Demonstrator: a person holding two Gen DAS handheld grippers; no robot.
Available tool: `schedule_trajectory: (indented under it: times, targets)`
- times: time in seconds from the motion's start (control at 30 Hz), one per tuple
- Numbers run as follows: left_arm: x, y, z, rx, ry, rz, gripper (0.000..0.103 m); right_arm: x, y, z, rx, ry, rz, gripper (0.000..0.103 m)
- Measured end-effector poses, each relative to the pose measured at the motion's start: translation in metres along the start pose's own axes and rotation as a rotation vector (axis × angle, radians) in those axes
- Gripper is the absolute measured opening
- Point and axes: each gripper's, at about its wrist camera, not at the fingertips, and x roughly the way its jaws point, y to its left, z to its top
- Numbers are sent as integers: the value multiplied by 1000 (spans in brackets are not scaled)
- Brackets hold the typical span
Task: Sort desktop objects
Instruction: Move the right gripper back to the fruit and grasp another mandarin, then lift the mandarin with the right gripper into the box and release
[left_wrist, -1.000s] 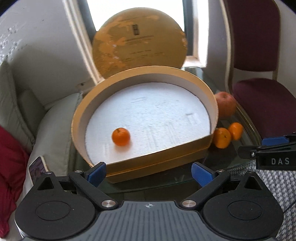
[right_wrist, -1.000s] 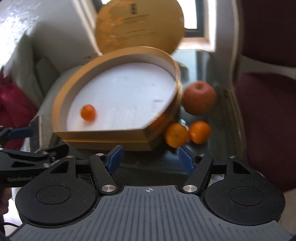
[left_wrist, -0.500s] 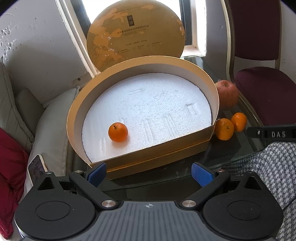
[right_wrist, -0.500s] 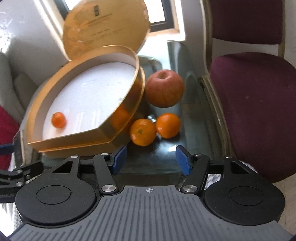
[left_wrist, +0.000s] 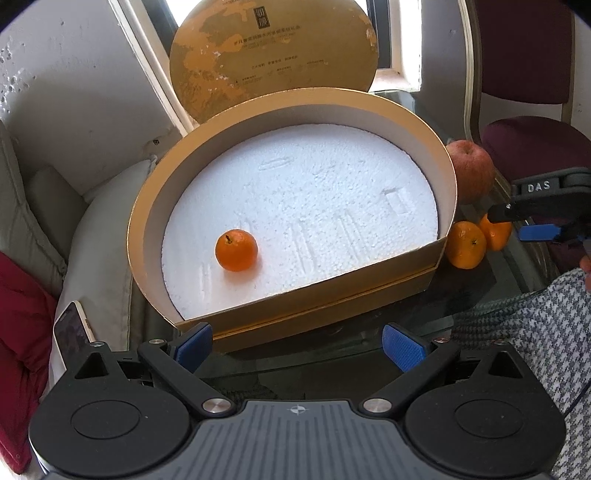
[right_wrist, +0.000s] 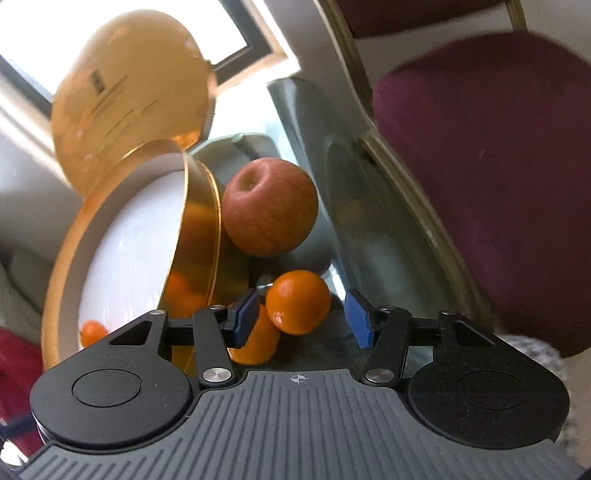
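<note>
1. The right claw (right_wrist: 301, 323) has just been closing its jaws; they stand partly open around the nearer tangerine (right_wrist: 298, 302), and no pad presses on it yet.
2. That tangerine sits on the glass tabletop (right_wrist: 373, 236) right between the blue pads, touching a second tangerine (right_wrist: 255, 339) just to the claw's left, which lies partly under the left pad.
3. It is likely light, round and a little soft, with a smooth skin that could roll away on glass, so take it across its widest middle with gentle pressure.
4. An apple (right_wrist: 269, 206) lies just beyond the claw; the gold box (right_wrist: 201, 229) stands to its left, close enough for the left finger to bump its wall or the neighbouring tangerine.
5. The left claw (left_wrist: 297, 349) hangs wide open and empty before the box, where one tangerine (left_wrist: 236, 250) already rests on white foam (left_wrist: 314, 206).
6. A lid (left_wrist: 273, 55) leans behind the box; a chair (right_wrist: 480, 147) stands to the right.
</note>
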Motion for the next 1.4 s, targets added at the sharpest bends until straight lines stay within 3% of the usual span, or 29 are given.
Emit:
schedule_trajectory:
  times: [0.27, 0.33, 0.47, 0.93, 1.17, 1.4]
  targets:
    - [3, 3, -1, -4, 9, -2, 100, 29, -7, 1, 105, 64, 10, 58]
    - [3, 4, -2, -8, 8, -1, 100, 33, -8, 1, 124, 65, 18, 50]
    - [0, 7, -2, -13, 0, -4, 100, 33, -9, 1, 129, 57, 13, 46]
    - [-17, 28, -14, -81, -60, -38, 100, -8, 5, 1, 64, 9, -20, 46]
    - [-21, 54, -21, -146, -96, -30, 100, -46, 44, 0, -37, -43, -4, 46]
    - [-18, 86, -27, -232, -105, -17, 100, -57, 117, -3, -229, -69, 40, 46]
